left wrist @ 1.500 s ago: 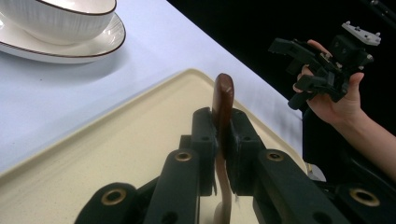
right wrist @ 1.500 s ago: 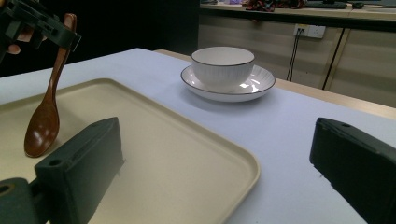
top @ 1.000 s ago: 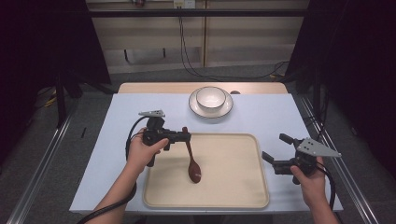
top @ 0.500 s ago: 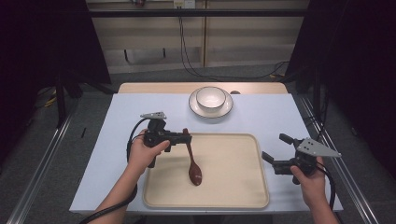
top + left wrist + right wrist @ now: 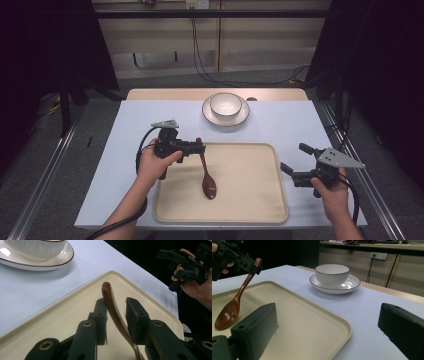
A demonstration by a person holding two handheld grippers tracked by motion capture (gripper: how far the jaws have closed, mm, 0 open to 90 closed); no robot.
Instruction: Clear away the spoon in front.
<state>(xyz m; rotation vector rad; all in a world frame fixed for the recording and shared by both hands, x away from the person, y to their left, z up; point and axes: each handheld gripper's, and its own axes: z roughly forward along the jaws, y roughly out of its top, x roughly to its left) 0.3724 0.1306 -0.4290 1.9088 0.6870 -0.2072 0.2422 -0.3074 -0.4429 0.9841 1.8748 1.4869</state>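
1. The left gripper [image 5: 199, 147] sits at the 10 o'clock corner of the tray [image 5: 250, 210]. Its jaws stand on either side of the upper handle of the wooden spoon [image 5: 207, 177]. In the left gripper view one jaw touches the handle, while a narrow gap shows at the other jaw; a firm clamp cannot be confirmed.
2. The wooden spoon slopes downward from the jaws toward 6 o'clock. Its bowl rests on the tray floor, left of the tray's centre.
3. The right gripper [image 5: 295, 162] is held just outside the tray's 3 o'clock edge, above the white table cover [image 5: 130, 125]. Its jaws are spread wide and contain nothing.
4. A white bowl [image 5: 225, 104] stands on a saucer [image 5: 242, 116] at 12 o'clock, beyond the tray and apart from it.
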